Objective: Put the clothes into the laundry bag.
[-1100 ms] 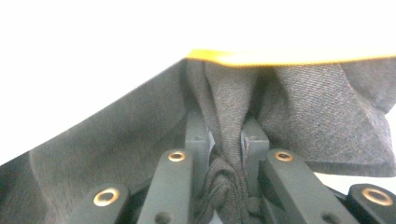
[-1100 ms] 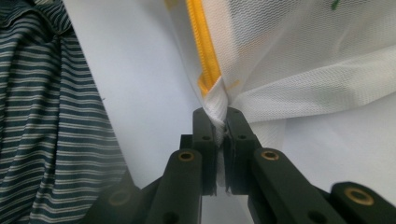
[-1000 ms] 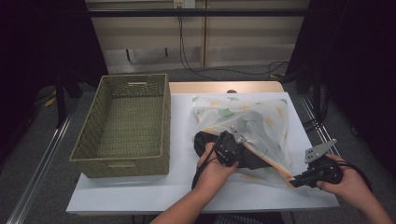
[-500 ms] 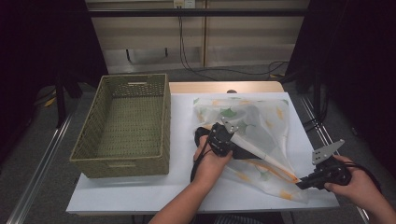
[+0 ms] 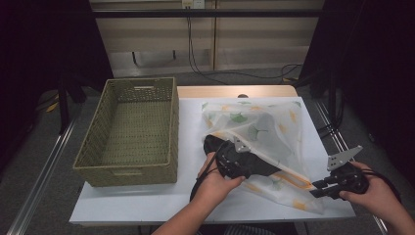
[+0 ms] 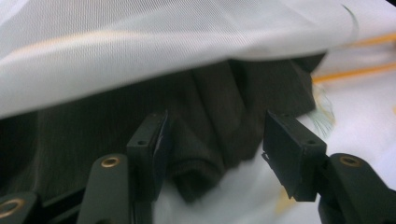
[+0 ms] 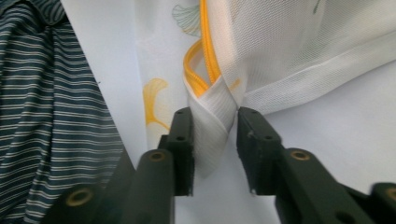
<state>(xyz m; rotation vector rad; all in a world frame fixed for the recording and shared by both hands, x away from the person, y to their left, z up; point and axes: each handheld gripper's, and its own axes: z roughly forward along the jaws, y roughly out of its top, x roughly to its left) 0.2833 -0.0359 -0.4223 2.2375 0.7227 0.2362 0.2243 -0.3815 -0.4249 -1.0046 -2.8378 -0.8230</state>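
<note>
A woven basket stands empty on the white table's left side.

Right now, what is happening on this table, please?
A person works with two hand-held grippers on a white mesh laundry bag lying on the table. The right gripper pinches the bag's corner by the yellow zipper. The left gripper, open, reaches into the bag's mouth toward a dark garment. A wicker basket stands empty to the left.

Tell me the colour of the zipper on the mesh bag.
Orange-yellow zipper on the white bag printed with yellow and green leaves; the right gripper view shows it best.
</note>
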